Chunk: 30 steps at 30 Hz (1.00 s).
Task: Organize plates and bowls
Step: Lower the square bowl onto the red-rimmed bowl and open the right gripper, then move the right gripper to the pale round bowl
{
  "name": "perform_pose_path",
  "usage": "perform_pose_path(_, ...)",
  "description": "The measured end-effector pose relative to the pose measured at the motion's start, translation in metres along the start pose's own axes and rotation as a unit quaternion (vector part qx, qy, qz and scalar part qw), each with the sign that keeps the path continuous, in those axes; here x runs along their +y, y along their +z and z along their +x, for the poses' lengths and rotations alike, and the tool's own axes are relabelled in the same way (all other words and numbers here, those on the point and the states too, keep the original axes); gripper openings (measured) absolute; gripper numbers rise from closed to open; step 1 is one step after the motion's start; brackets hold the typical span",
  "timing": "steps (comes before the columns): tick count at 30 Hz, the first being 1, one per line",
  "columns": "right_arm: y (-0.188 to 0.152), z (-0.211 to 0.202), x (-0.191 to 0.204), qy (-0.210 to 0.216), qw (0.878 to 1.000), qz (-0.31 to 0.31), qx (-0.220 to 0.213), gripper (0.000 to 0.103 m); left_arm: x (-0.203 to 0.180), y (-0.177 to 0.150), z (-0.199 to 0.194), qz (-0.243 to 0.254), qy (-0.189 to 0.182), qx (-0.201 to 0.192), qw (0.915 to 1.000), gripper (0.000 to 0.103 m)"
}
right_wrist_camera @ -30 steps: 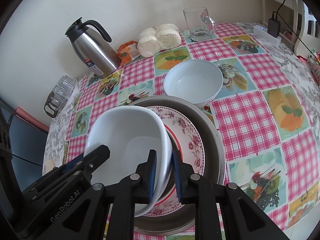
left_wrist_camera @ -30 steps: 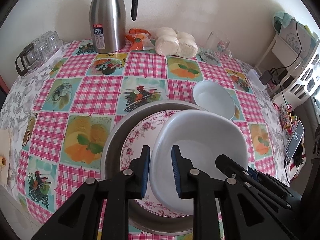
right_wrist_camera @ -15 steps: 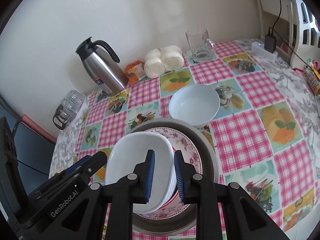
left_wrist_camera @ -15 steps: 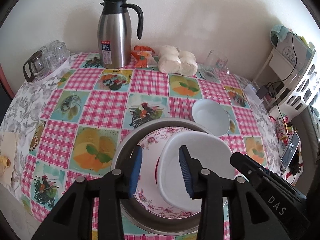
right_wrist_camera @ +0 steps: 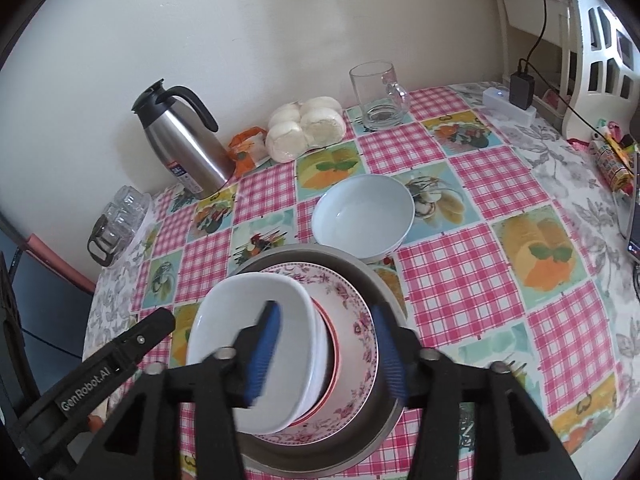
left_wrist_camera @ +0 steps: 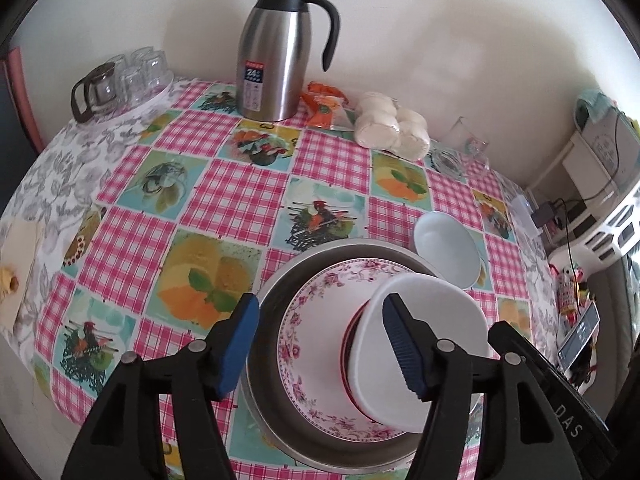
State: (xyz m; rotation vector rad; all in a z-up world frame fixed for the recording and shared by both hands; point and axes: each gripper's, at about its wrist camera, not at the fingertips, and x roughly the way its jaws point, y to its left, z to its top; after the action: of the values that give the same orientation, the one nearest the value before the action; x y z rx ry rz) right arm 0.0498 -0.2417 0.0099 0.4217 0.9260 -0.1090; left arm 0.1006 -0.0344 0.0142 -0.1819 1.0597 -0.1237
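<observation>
1. Release step: the left gripper point(left_wrist_camera: 320, 344) and right gripper point(right_wrist_camera: 326, 354) are both opening, pads off the white square bowl point(left_wrist_camera: 416, 354).
2. That bowl sits on the floral plate point(left_wrist_camera: 316, 344) inside the steel basin point(left_wrist_camera: 280, 288).
3. Next, probably: fetch the round bowl point(right_wrist_camera: 362, 216) at the basin's 1 o'clock, gripping its rim.

Cream wall point(right_wrist_camera: 280, 32), white shelf unit point(right_wrist_camera: 592, 40)
</observation>
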Motion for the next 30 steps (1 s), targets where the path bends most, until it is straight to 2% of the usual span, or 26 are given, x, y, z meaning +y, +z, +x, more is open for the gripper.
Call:
perform_pose_path(2, 0.000, 0.001, 0.000, -0.003, 1.000, 0.000, -0.001, 0.068, 0.003, 0.000, 0.002, -0.007, 0.003, 0.002, 1.0000, 0.085)
perform_pose_path(12, 0.000, 0.003, -0.003, -0.013, 1.000, -0.001, -0.002, 0.084, 0.015, 0.002, -0.002, -0.024, 0.034, -0.026, 0.9988, 0.089)
perform_pose_path(13, 0.000, 0.003, -0.003, -0.012, 1.000, -0.001, -0.004, 0.088, 0.016, 0.002, -0.002, -0.027, 0.040, -0.030, 0.9984, 0.090)
perform_pose_path(15, 0.001, 0.003, -0.004, -0.010, 1.000, 0.000, -0.008, 0.099, 0.018, 0.002, -0.001, -0.029, 0.049, -0.029, 0.9980, 0.102)
perform_pose_path(16, 0.001, 0.003, -0.004, -0.009, 1.000, 0.000, -0.010, 0.103, 0.019, 0.002, -0.001, -0.029, 0.051, -0.028, 0.9979, 0.103)
perform_pose_path(30, 0.002, 0.002, -0.006, -0.009, 1.000, 0.002, -0.009, 0.103, 0.016, 0.001, -0.001, -0.020, 0.054, -0.028, 0.9979, 0.103)
